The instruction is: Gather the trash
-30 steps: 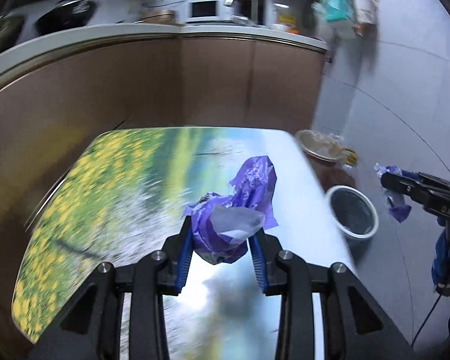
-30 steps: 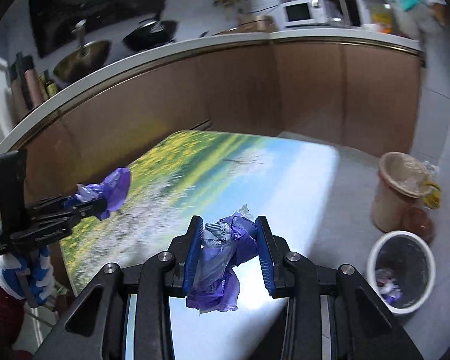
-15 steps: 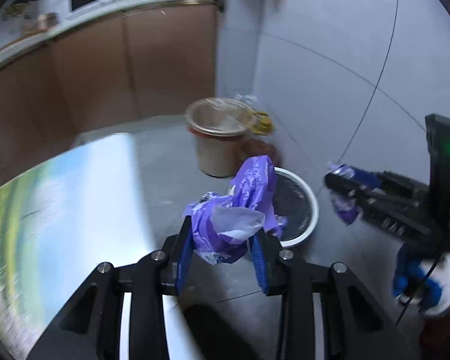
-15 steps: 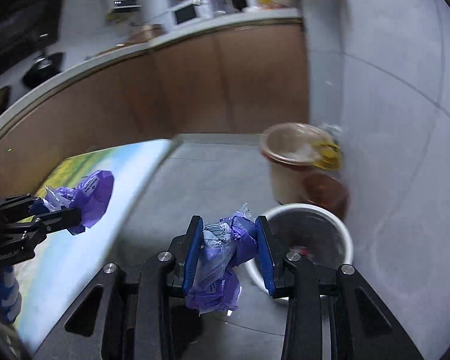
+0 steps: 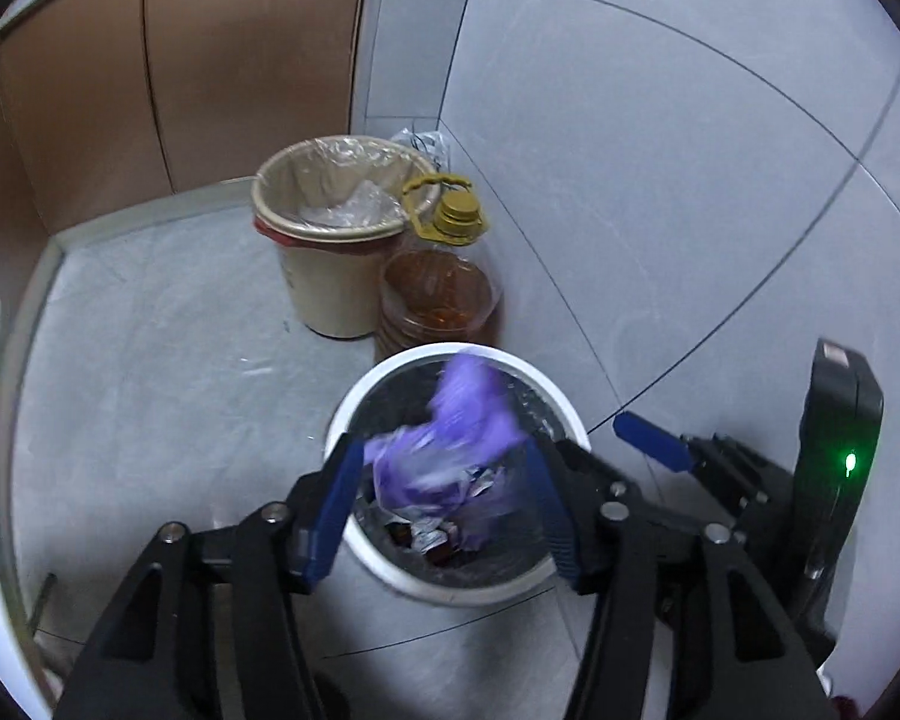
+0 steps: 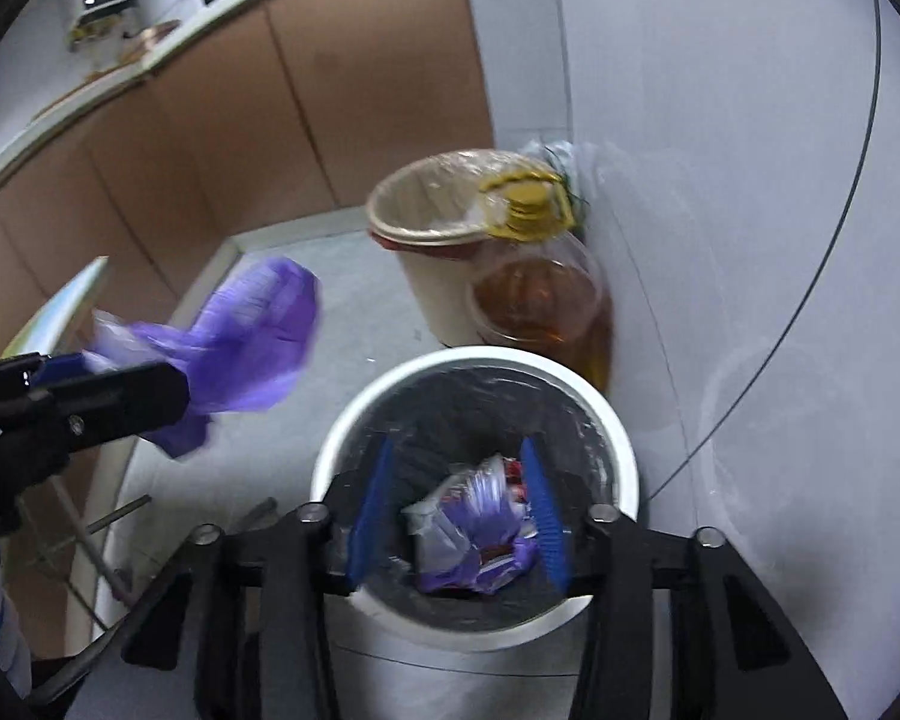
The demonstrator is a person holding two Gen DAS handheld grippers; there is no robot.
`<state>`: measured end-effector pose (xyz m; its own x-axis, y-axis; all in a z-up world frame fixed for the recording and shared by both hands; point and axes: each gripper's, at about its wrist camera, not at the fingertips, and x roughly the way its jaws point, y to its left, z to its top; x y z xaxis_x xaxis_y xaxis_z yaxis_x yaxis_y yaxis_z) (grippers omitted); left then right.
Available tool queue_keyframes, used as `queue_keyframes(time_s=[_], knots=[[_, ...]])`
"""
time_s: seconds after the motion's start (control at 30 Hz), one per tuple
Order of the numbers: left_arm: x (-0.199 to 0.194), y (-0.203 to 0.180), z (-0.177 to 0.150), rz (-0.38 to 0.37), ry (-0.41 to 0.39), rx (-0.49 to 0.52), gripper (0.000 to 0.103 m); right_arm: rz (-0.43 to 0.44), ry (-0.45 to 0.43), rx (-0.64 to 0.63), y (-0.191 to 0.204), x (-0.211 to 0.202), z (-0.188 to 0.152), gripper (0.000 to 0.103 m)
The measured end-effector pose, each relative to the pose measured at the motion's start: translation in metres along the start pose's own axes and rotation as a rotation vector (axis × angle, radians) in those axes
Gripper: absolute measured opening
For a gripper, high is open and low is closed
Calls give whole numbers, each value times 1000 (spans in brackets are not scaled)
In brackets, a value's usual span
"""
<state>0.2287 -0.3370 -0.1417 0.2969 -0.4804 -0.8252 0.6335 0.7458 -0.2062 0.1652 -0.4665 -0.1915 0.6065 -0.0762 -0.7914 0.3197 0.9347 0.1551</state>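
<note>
A white trash bin [image 5: 354, 408] with a dark liner stands on the grey floor; it also shows in the right wrist view [image 6: 624, 450]. My left gripper [image 5: 444, 492] is open above the bin, and a blurred purple wrapper [image 5: 462, 420] is loose between its spread fingers. From the right wrist view the same wrapper [image 6: 252, 336] sits at the left gripper's tip [image 6: 60, 384], left of the bin. My right gripper [image 6: 459, 510] is open over the bin. A purple wrapper [image 6: 474, 534] lies inside among other trash.
A beige bucket [image 5: 330, 276] lined with clear plastic and a jug of amber oil [image 5: 438, 294] with a yellow cap stand behind the bin against the grey tiled wall. Brown cabinets [image 6: 210, 138] run along the left. The table edge [image 6: 54, 312] is at far left.
Both grippers swung from the table to above the white bin and opened. The right gripper's wrapper dropped into the bin. The left gripper's wrapper is coming loose.
</note>
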Motion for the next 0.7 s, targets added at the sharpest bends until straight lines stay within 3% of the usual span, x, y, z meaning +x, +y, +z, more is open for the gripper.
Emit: queue_keyframes(time_s=[0.13,0.3,0.7], knots=[[4,-2,-1,-20,-6,-6,56,-20,-3,17,-6,1,-3,54],[-25,-1,-11,12,-66,-14,56,-41,-25,8,-1,-17,-7,58],[-174,20,-73,254,-336,-44,65,18,-187,-134,83,-121,-14,88]])
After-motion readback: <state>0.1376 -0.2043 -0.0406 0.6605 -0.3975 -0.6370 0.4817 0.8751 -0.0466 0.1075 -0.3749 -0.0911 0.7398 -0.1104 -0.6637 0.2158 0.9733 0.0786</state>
